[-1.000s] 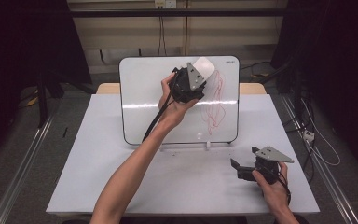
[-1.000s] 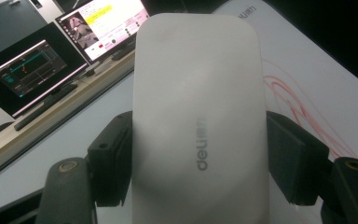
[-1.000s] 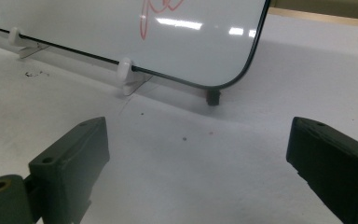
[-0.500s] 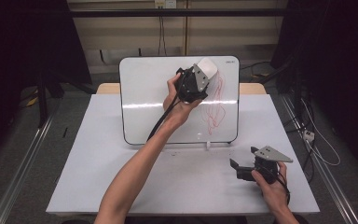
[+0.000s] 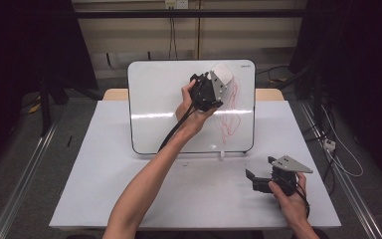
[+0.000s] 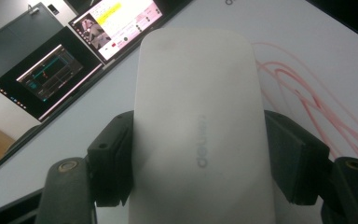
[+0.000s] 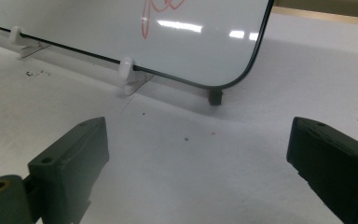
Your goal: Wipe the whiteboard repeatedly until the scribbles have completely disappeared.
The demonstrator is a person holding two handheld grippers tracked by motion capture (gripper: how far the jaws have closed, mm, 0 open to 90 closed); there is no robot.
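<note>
The left gripper (image 5: 219,82) was raised against the upper right part of the whiteboard (image 5: 164,99), its jaws clamped on the two long sides of a white eraser (image 6: 200,135). In the high view the eraser (image 5: 223,75) lay close under the board's top edge, just left of the red scribbles (image 5: 229,112) that ran down the board's right side. From the left gripper view the red lines (image 6: 307,93) started right beside the eraser's edge and spread away from it, while the board on the eraser's other side was bare white.

The whiteboard stood tilted on small white clip feet (image 7: 127,70) along its lower edge, at the far middle of the white table (image 5: 104,189). Its rounded lower corner (image 7: 242,77) showed in the right gripper view, with bare tabletop reaching beyond it.

The right gripper (image 5: 252,180) rested low on the table near the front right corner, well apart from the board, its jaws spread wide with nothing between them. Open tabletop lay between it and the board's lower edge, and a broad open stretch ran along the table's left side.
</note>
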